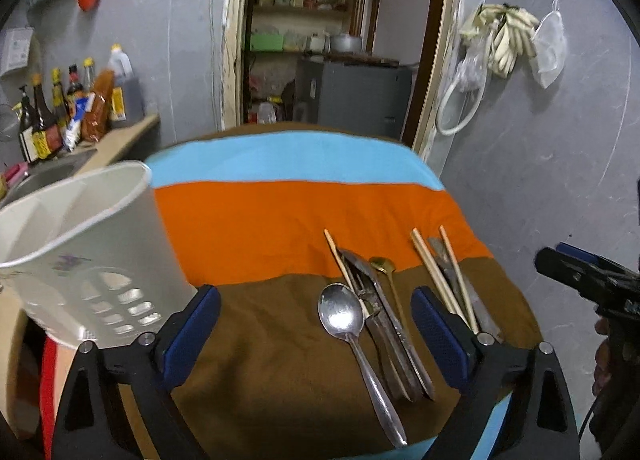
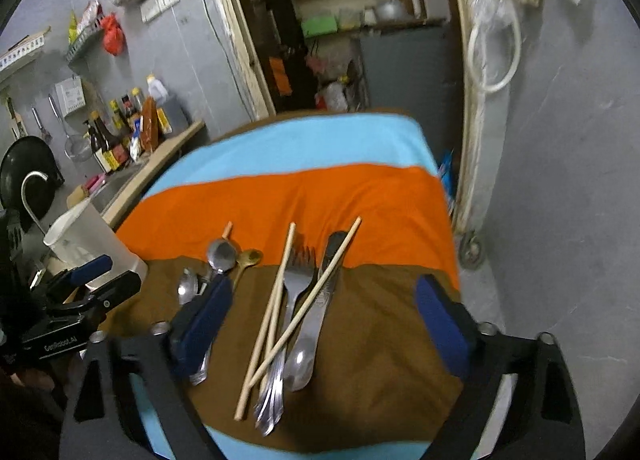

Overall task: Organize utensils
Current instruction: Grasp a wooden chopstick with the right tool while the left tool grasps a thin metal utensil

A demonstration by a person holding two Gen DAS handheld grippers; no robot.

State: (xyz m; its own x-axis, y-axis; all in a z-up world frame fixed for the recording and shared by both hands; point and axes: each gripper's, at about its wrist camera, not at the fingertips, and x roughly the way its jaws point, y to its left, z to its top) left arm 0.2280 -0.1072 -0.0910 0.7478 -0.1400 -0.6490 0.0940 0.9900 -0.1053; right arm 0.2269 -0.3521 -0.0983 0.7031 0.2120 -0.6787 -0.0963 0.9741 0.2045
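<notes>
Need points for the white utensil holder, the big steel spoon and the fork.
white utensil holder (image 1: 92, 244), left wrist view, on its outer wall below the rim.
big steel spoon (image 1: 340, 312), left wrist view, on the middle of its bowl.
fork (image 2: 298, 274), right wrist view, on its head just below the tines.

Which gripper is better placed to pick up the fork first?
Right. The right gripper is open with the fork lying between its fingers, under the chopsticks. The left gripper frames the big spoon instead.
</notes>
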